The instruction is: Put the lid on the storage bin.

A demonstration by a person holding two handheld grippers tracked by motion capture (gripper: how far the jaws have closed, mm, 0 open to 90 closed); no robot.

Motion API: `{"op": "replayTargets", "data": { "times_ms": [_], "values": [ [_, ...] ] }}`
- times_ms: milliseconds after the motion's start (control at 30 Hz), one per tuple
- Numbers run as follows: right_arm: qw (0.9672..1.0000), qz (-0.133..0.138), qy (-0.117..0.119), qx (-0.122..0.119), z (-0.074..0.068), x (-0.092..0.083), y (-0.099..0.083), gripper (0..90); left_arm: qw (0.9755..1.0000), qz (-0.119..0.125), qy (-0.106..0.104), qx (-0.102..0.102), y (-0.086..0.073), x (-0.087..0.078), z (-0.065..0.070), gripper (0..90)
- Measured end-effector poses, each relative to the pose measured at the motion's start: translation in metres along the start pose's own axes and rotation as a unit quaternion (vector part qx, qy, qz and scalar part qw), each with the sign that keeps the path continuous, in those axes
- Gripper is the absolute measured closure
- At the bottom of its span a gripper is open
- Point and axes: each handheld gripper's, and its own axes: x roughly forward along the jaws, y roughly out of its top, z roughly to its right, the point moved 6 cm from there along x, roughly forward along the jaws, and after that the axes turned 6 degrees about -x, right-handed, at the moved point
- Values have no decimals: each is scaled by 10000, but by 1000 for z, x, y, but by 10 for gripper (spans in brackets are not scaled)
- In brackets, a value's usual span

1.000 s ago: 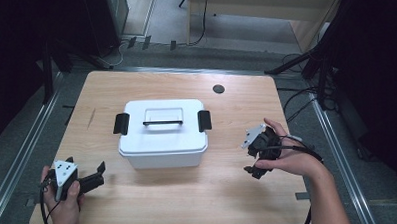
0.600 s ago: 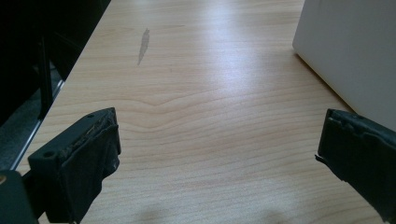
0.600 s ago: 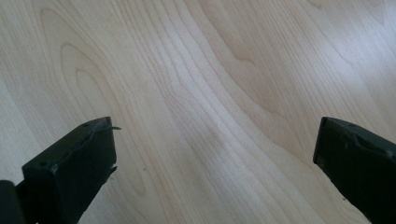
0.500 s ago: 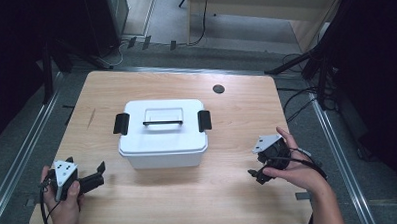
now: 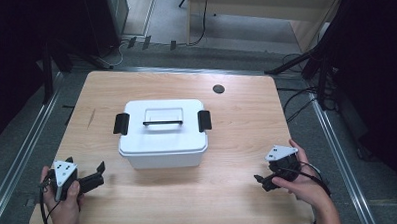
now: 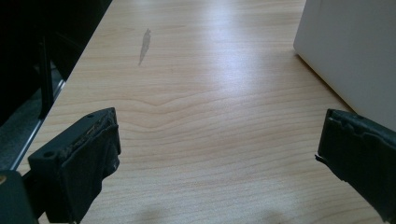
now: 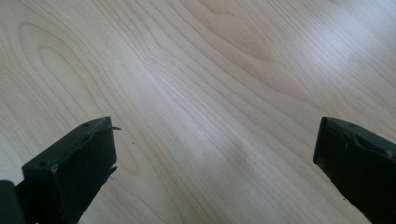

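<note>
A white rectangular plastic storage box (image 5: 162,136) with a recessed lid handle (image 5: 162,117) and two black side latches (image 5: 121,123) sits shut at the middle of the light wooden table (image 5: 246,115); a person's two hands wait at the near edge, one on each side of it, well apart from the box and from each other; the left gripper (image 5: 86,175), held in the left hand (image 5: 64,199), points toward the box's near left corner with its jaws spread wide and nothing between them; the right gripper (image 5: 265,182), in the right hand (image 5: 301,181), lies low over bare wood to the box's right, jaws likewise parted and empty.

Judged from this, the work stands at its opening step: the box is untouched and both latches appear down; the next move likely calls for each gripper to travel inward to a latch, one per side, and hook its lower edge to flip it up before the lid can be lifted by the handle.

In the left gripper view the box's white side wall (image 6: 355,56) is cut off at the right edge of the picture, just beyond the right jaw, so neither lid nor latch can be read there; the right gripper view looks down on wood grain between its own jaws; whether the latches are truly locked, and what the box holds, cannot be told; a small dark round hole (image 5: 218,89) marks the far side of the table.
</note>
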Motion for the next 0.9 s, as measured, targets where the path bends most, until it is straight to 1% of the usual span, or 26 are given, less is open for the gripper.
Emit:
{"op": "replayTargets", "data": {
  "times_ms": [100, 233, 267, 367, 433, 500, 533, 633, 833, 867, 900],
  "values": [
    [9998, 94, -95, 127, 1, 1, -10, 0, 10000, 5, 5, 15, 0, 0, 0, 0],
    [9990, 155, -212, 371, 2, 0, -22, 0, 10000, 10, 11, 11, 0, 0, 0, 0],
    [9984, 214, -253, 467, 3, -1, -26, 0, 10000, 10, 12, 11, 0, 0, 0, 0],
    [9969, 322, -299, 655, 4, -2, -32, 0, 10000, 2, 13, 1, 0, 0, 0, 0],
    [9960, 381, -347, 737, 4, -3, -35, 0, 10000, 4, 18, 2, 0, 0, 0, 0],
    [9945, 491, -446, 814, 5, -4, -38, 0, 10000, 16, 27, 5, 0, 0, 0, 0],
    [9931, 558, -474, 915, 5, -4, -40, 0, 10000, 9, 22, 6, 0, 0, 0, 0],
    [9898, 711, -551, 1109, 5, -5, -45, 0, 10000, 1, 18, -1, 0, 0, 0, 0],
    [9856, 798, -675, 1330, 4, -1, -57, 0, 10000, 8, 30, 22, 0, 0, 0, 0],
    [9837, 840, -727, 1413, 4, -1, -59, 0, 10000, 5, 32, 19, 0, 0, 0, 0],
    [9827, 879, -774, 1435, 4, -2, -60, 0, 10000, 0, 34, 19, 0, 0, 0, 0]
  ]
}}
